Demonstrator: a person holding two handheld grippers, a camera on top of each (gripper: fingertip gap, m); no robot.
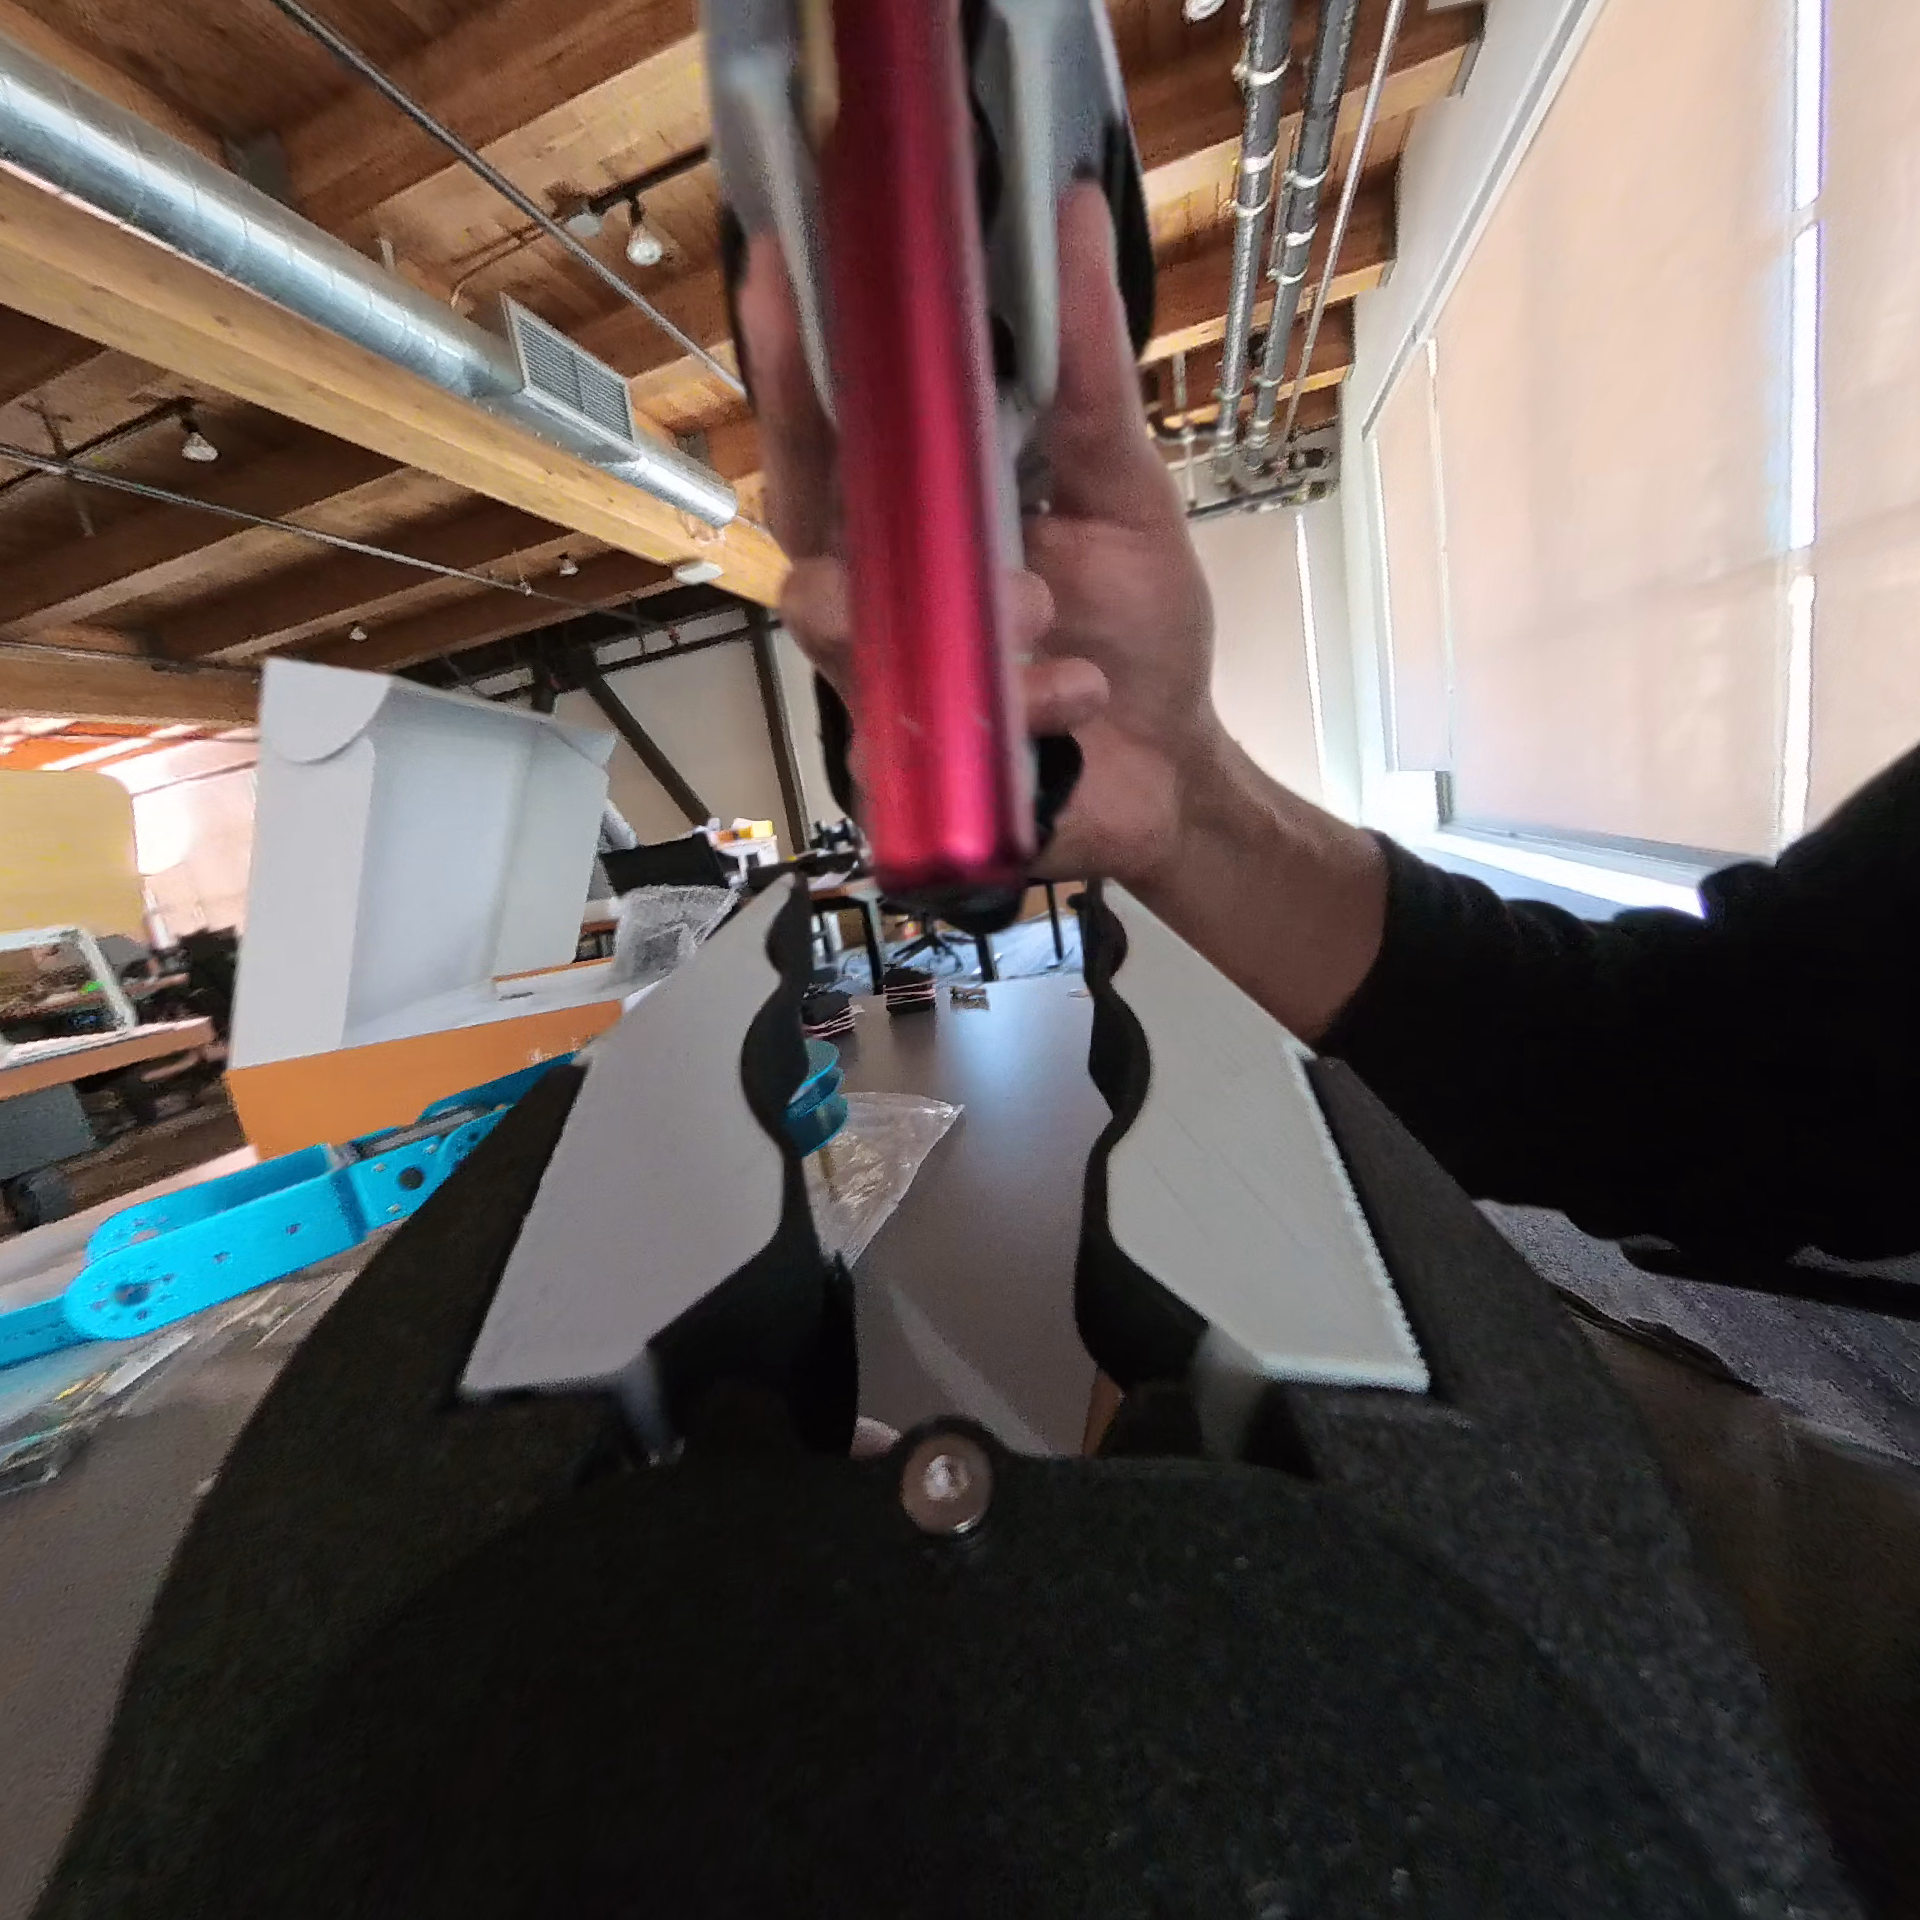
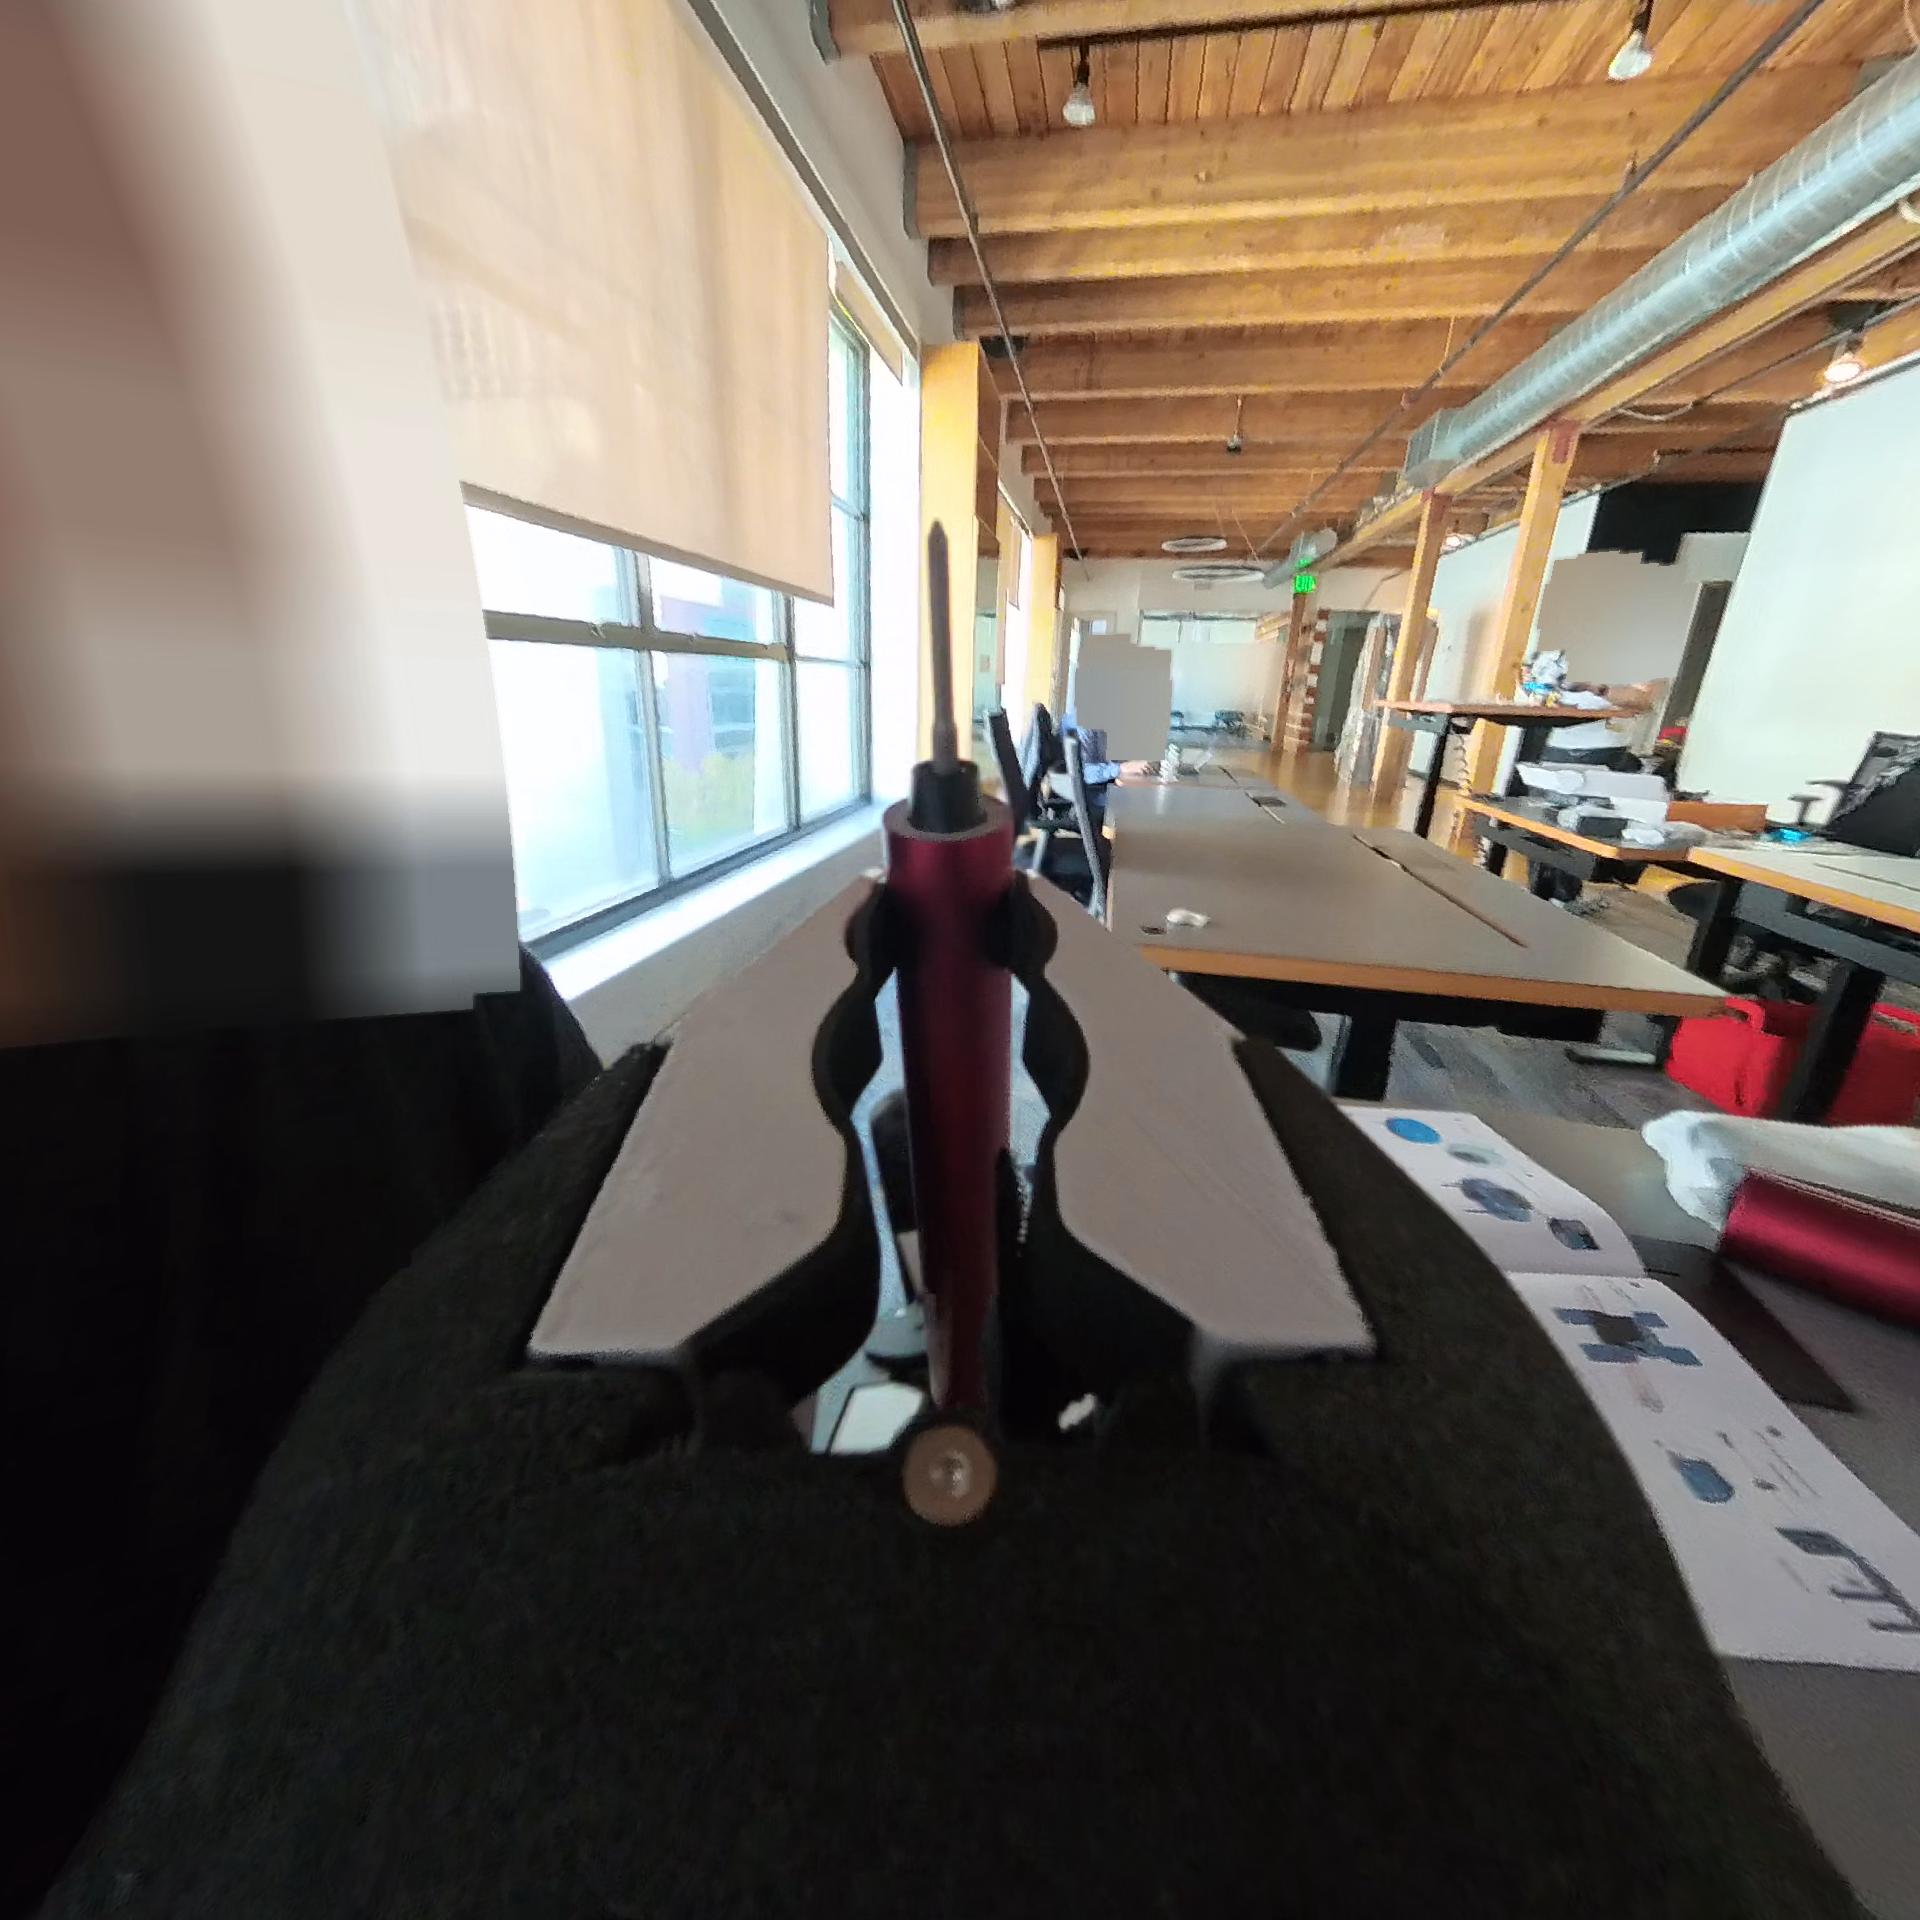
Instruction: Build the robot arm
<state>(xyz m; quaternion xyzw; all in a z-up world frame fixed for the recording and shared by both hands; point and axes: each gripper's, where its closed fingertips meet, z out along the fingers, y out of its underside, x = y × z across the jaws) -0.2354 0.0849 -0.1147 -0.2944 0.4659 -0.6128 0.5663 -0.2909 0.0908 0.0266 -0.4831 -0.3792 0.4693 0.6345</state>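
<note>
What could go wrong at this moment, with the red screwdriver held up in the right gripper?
The right gripper pinches the red screwdriver only near its front end, so it might pivot or slip. Its thin bit points up, exposed. In the left wrist view, the open left gripper sits just below the tool, and could bump it.

The right gripper (image 2: 948,914) clamps a red metal screwdriver (image 2: 951,1091) along its fingers, its thin dark bit pointing up past the tips. The left gripper (image 1: 940,920) is spread, holding nothing, its tips just beneath the screwdriver's (image 1: 925,520) butt end.
</note>
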